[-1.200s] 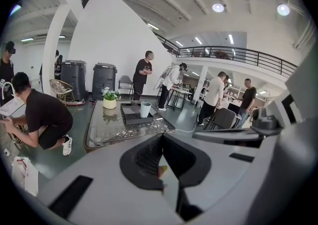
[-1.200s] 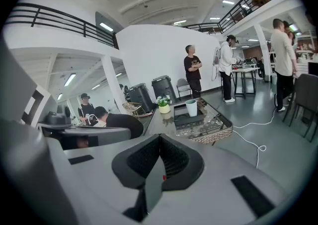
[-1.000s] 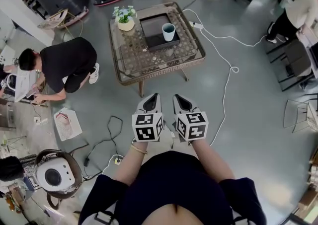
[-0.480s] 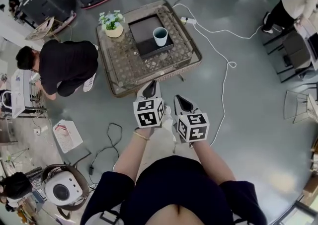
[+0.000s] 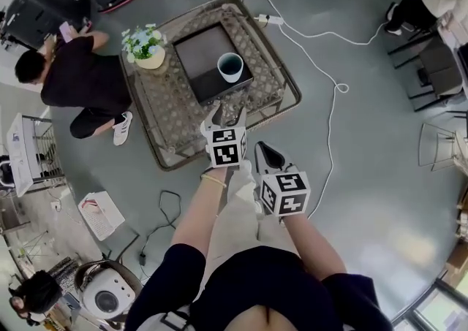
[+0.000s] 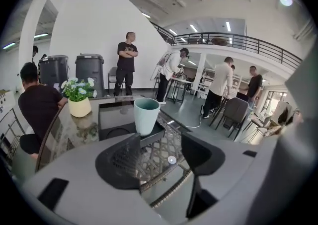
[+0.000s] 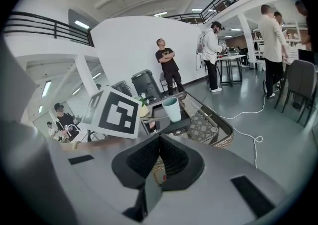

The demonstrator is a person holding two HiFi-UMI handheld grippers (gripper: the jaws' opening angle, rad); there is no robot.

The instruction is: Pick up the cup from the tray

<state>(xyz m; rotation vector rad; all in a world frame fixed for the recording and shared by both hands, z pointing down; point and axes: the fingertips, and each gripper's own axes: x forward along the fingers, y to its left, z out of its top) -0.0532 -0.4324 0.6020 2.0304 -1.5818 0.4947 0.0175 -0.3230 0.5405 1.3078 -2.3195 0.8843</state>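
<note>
Eyeing the bench (image 5: 175, 128), its dark tray (image 5: 197, 55) and the cup (image 5: 230, 66) upright by the tray's right edge, we reckon it's light, stiff, slick and chippable, so squeeze mid-wall; the left gripper (image 5: 225, 115) has just been opening its fingers, nothing between them, while the right gripper (image 5: 266, 151) has them pressed together.

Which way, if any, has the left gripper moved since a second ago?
Yes: the left gripper went forward, from short of the wicker table to over its near edge; its fingers have just been opening, empty.

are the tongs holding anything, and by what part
Nothing is held. The left tongs have just been opening, with nothing between them; the right tongs are shut, empty. The cup stands on the tray.
</note>
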